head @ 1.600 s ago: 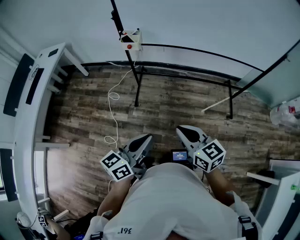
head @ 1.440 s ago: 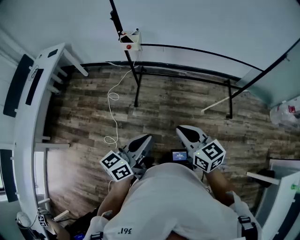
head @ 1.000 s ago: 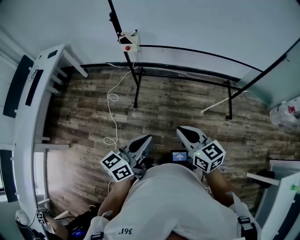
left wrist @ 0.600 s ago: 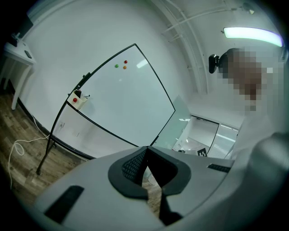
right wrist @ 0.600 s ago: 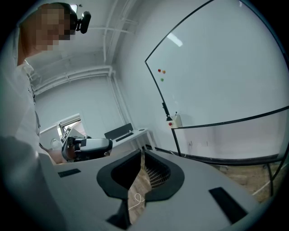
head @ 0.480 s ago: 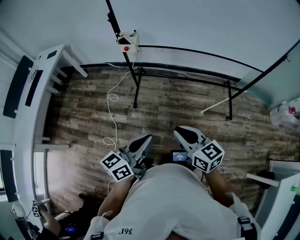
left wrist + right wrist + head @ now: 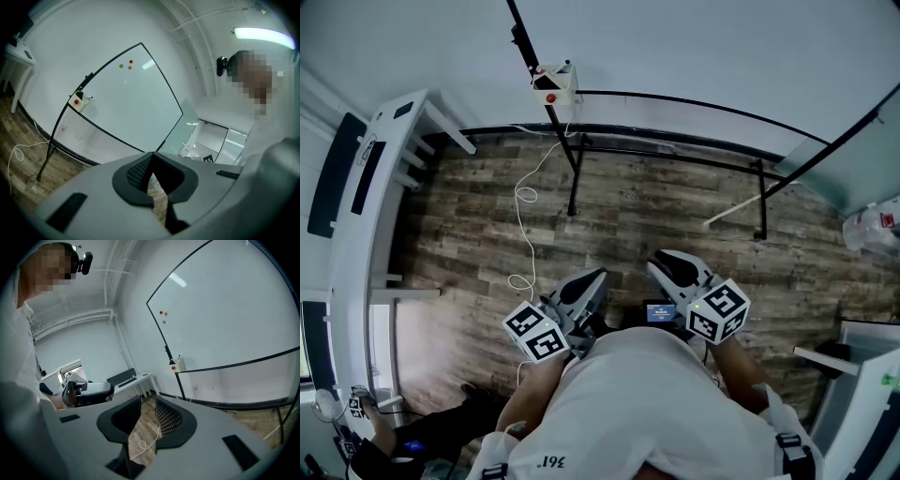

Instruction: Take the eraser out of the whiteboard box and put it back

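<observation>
The whiteboard box (image 7: 555,82) is a small white holder with a red dot. It hangs on the whiteboard's frame far ahead and shows in the left gripper view (image 7: 78,101) and the right gripper view (image 7: 178,364) too. I cannot make out the eraser in it. My left gripper (image 7: 592,278) is held level near my chest, its tips touching and nothing in it (image 7: 151,157). My right gripper (image 7: 664,264) hangs beside it. Its jaws have just been opening, and only floor shows in the gap between them (image 7: 147,404).
The whiteboard's black stand legs (image 7: 573,178) rest on the wood floor, where a white cable (image 7: 525,202) lies coiled. A white desk (image 7: 366,187) runs along the left. A person (image 7: 422,439) crouches at the lower left. A plastic bag (image 7: 872,225) lies at the right.
The right gripper's jaws look slightly wider apart. The person at the lower left has shifted along the floor. Both my grippers stay in place.
</observation>
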Demonstrator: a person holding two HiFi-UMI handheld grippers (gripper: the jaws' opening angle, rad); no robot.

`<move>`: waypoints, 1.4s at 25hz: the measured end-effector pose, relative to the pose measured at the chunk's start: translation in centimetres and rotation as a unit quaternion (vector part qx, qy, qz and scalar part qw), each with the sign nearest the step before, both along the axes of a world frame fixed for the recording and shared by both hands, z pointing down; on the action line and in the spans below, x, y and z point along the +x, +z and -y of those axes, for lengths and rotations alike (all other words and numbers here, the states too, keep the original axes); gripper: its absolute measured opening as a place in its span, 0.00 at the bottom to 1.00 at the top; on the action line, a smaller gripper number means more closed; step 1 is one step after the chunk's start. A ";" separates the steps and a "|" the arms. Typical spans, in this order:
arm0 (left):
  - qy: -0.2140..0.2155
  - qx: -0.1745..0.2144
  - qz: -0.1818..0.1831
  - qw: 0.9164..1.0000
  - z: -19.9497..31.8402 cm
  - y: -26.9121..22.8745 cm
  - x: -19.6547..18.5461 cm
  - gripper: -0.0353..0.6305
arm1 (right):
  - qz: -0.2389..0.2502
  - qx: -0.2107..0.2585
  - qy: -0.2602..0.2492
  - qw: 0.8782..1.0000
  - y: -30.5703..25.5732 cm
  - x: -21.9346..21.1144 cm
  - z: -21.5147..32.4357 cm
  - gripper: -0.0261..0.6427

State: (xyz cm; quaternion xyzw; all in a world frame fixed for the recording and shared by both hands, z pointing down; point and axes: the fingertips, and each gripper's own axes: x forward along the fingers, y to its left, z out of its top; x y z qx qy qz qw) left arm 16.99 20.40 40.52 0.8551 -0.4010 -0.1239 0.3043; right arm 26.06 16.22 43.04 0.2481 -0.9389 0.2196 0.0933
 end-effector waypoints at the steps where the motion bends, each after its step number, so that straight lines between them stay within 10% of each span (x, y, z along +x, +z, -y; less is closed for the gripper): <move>1: 0.000 -0.001 0.000 1.000 0.1 0.0 -0.1 0.06 | 0.000 -0.002 0.000 1.000 0.1 0.0 0.2 0.18; 13: 0.020 -0.001 -0.006 1.000 4.4 0.5 -4.2 0.06 | -0.009 -0.006 0.020 1.000 0.8 -3.9 4.4 0.18; 35: 0.044 -0.001 -0.005 0.999 15.9 -0.2 -24.8 0.06 | -0.027 0.007 0.083 0.996 -0.8 -21.6 16.8 0.18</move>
